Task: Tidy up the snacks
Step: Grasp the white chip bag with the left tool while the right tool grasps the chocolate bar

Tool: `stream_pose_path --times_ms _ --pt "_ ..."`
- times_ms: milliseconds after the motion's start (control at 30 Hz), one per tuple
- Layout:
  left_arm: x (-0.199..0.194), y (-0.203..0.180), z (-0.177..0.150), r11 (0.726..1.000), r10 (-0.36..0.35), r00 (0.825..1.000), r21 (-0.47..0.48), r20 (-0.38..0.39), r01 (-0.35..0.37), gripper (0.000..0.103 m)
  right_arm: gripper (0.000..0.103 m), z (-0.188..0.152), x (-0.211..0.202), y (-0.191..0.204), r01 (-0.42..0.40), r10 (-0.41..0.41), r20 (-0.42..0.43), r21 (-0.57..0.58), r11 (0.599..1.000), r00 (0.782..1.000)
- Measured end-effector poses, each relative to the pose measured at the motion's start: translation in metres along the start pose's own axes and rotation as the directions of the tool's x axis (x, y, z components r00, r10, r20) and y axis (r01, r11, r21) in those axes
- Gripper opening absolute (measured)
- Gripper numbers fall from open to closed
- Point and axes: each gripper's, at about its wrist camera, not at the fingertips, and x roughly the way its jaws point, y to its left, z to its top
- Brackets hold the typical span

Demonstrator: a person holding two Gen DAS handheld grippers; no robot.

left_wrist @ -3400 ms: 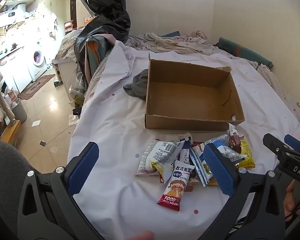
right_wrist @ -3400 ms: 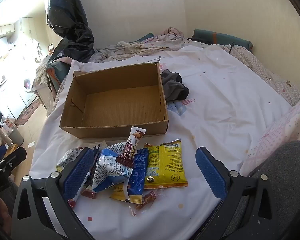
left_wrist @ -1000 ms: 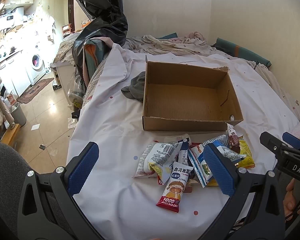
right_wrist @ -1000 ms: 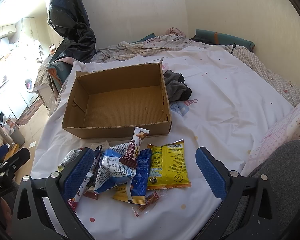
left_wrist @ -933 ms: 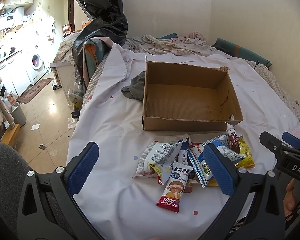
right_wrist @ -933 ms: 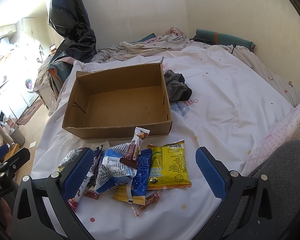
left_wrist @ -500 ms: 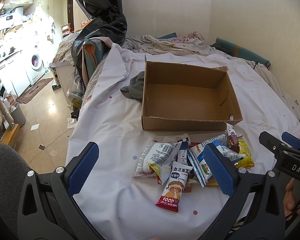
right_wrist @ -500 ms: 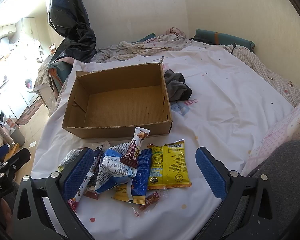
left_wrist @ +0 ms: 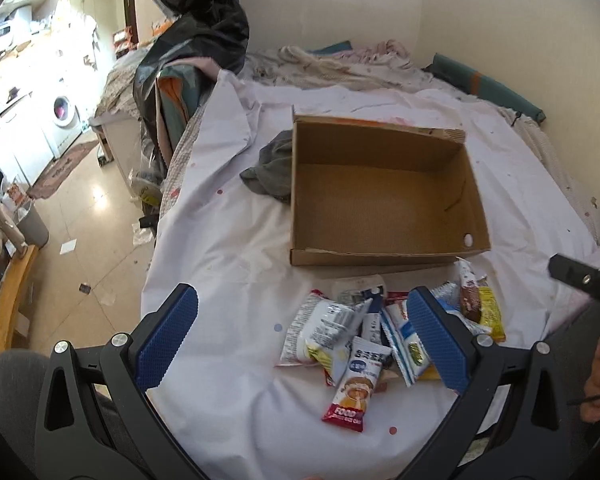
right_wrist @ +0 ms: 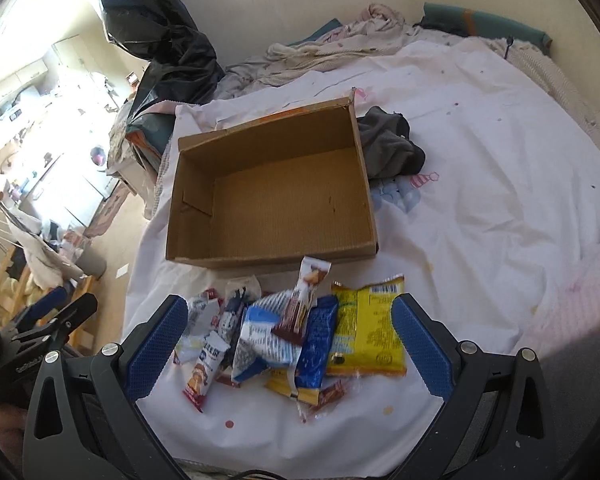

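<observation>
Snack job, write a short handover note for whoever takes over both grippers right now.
Left gripper: open, empty, above the sheet by the pile.
Right gripper: open, empty, over the pile.
Cardboard box: on the bed, empty.
Snack pile: loose on the white sheet, in front of the box; yellow packet on its right edge, red rice-cake bar nearest the left gripper.
Done: nothing packed.
Left: all snacks, probably into the box.

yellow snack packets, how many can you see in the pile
2: a large yellow packet at the pile's right edge, and a second yellow packet mostly buried under the blue packet. More may be hidden underneath.
</observation>
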Motion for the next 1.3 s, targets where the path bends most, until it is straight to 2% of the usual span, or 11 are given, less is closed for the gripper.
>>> stream_pose_path --times_ms 167,367,600,667,767,800,900,1033,1133,1233,1300 --pt "0.023 0.011 0.013 1.000 0.004 0.998 -0.024 -0.066 -0.006 0.103 0.100 0.025 0.018 -0.031 -0.064 0.077 -0.092 0.135 0.989 0.993" --pt "0.051 0.019 0.017 0.998 -0.003 0.991 -0.068 -0.132 -0.006 0.103 0.071 0.026 0.070 -0.044 -0.074 0.133 -0.275 0.213 0.974 0.952" --pt "0.086 0.025 0.002 0.994 -0.007 0.973 -0.104 -0.232 -0.018 0.103 0.053 0.007 0.119 -0.031 -0.057 0.124 -0.380 0.184 0.981 0.917" --pt "0.095 0.027 -0.004 0.994 -0.008 0.966 -0.109 -0.258 -0.021 0.103 0.047 0.005 0.124 -0.028 -0.055 0.114 -0.390 0.160 0.986 0.914" --pt "0.108 0.030 -0.011 0.990 -0.052 0.948 -0.140 -0.313 0.008 0.103 0.022 0.006 0.127 -0.028 -0.052 0.102 -0.388 0.136 0.989 0.916" --pt "0.110 0.031 -0.013 0.988 -0.066 0.943 -0.152 -0.325 0.017 0.102 0.020 0.006 0.126 -0.029 -0.046 0.094 -0.387 0.130 0.990 0.917" --pt "0.119 0.027 -0.017 0.986 -0.105 0.926 -0.156 -0.362 0.051 0.102 0.018 0.006 0.119 -0.032 -0.066 0.113 -0.363 0.137 0.988 0.925" --pt "0.132 0.016 -0.023 0.993 -0.091 0.903 -0.103 -0.420 0.052 0.102 0.018 0.012 0.094 -0.029 -0.096 0.116 -0.268 0.088 0.991 0.956" --pt "0.147 0.013 -0.026 0.994 -0.091 0.878 -0.098 -0.470 0.051 0.098 0.018 0.014 0.084 -0.019 -0.172 0.183 -0.237 0.068 0.983 0.954" --pt "0.160 0.011 -0.030 0.994 -0.087 0.859 -0.096 -0.505 0.044 0.097 0.018 0.013 0.086 -0.006 -0.173 0.170 -0.232 0.008 0.985 0.958" --pt "0.166 0.005 -0.034 0.995 -0.088 0.846 -0.080 -0.526 0.054 0.091 0.018 0.012 0.093 -0.003 -0.171 0.165 -0.249 -0.002 0.985 0.954"
